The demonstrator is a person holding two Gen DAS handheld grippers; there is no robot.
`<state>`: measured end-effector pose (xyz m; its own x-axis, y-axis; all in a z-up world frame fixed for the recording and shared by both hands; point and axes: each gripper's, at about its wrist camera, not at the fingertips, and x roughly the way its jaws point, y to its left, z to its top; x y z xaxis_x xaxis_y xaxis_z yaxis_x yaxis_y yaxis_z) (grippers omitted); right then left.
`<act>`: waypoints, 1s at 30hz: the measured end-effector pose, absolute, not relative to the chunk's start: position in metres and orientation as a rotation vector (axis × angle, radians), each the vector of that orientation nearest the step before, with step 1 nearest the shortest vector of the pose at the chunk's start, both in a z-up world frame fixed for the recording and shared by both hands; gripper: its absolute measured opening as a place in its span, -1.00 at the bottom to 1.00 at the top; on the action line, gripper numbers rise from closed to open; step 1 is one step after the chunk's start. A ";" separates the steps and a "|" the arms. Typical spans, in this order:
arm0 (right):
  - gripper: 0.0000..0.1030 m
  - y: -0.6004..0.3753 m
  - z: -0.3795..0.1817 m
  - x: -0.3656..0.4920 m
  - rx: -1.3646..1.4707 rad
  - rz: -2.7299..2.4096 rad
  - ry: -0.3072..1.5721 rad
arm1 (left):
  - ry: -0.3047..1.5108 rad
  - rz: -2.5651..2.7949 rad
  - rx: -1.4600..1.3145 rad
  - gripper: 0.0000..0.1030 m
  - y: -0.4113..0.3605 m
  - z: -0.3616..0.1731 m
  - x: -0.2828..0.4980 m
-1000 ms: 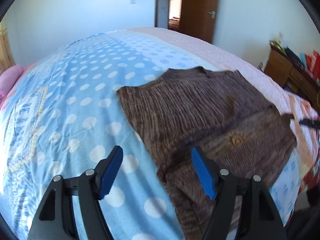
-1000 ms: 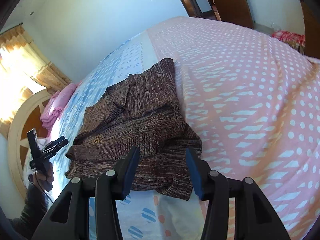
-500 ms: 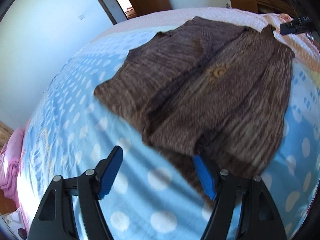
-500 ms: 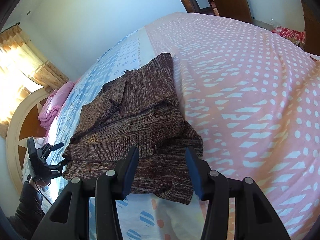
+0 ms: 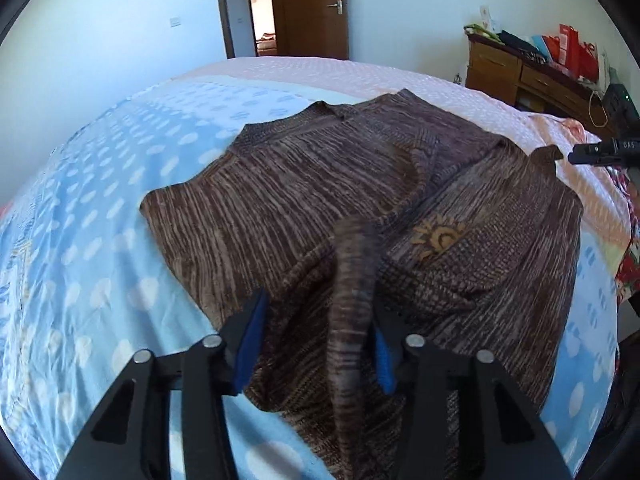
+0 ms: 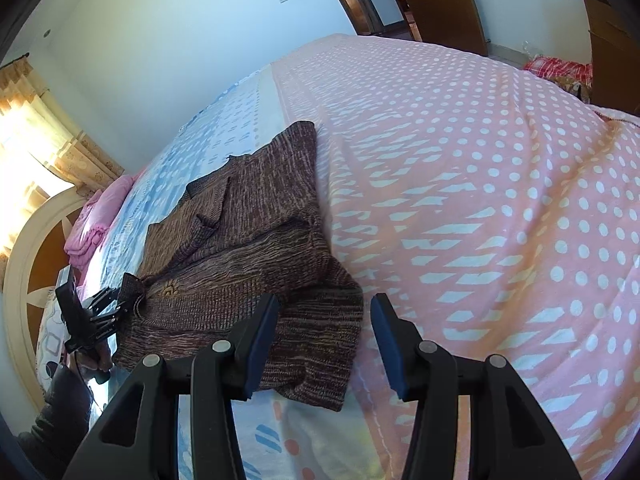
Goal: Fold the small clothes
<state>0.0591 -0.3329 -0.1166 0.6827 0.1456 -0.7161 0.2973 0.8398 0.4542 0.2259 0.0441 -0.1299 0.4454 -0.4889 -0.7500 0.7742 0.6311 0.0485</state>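
Left gripper: left gripper (image 5: 316, 320) points down at the near left edge of the sweater (image 5: 280, 200). Its jaws have just been closing and stand half apart. A raised ridge of knit stands between them, against the right pad, with a gap on the left pad's side, so it looks not yet clamped.
Sweater: brown knit, lying partly folded on the bed (image 5: 80, 240), across the seam between the blue and pink covers, with a sun badge (image 5: 440, 236) facing up.
Right gripper: right gripper (image 6: 324, 320) hovers at the sweater's near right corner, jaws half apart and holding nothing. The corner lies under its left finger.
Risk, left: the ridge is thin and sits off-centre, so if the jaws close it may slide out, or only one layer may be caught and the fold will drag apart.
Risk, sheet: the pads are low over the bed and could pinch the cover along with the knit.
Risk, right: if the left side lifts while the right corner stays free, the sweater will probably skew or bunch.
Left view only: the ridge between the pads, the badge close up, and the dresser (image 5: 520, 76).
Right view only: the left gripper from outside with the sweater's edge lifted at its tips, the person's sleeve (image 6: 60, 412), a pink pillow (image 6: 92, 224) and the headboard (image 6: 24, 280).
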 end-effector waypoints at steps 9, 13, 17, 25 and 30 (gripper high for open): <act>-0.03 -0.325 -0.114 0.067 0.365 -0.141 0.848 | 0.778 -0.800 0.463 0.06 0.023 -0.133 0.227; -0.03 -0.322 -0.114 0.076 0.219 -0.098 0.879 | 0.773 -0.789 0.459 -0.78 0.022 -0.134 0.219; -0.03 -0.300 -0.120 0.093 -0.084 -0.049 0.902 | 0.800 -0.780 0.294 -0.84 0.036 -0.126 0.221; -0.03 -0.256 -0.142 0.134 -0.462 0.200 0.930 | 0.854 -0.772 0.207 -0.83 0.049 -0.131 0.223; -0.45 -0.266 -0.142 0.149 -0.362 0.277 0.951 | 0.855 -0.776 0.273 -0.64 0.041 -0.131 0.224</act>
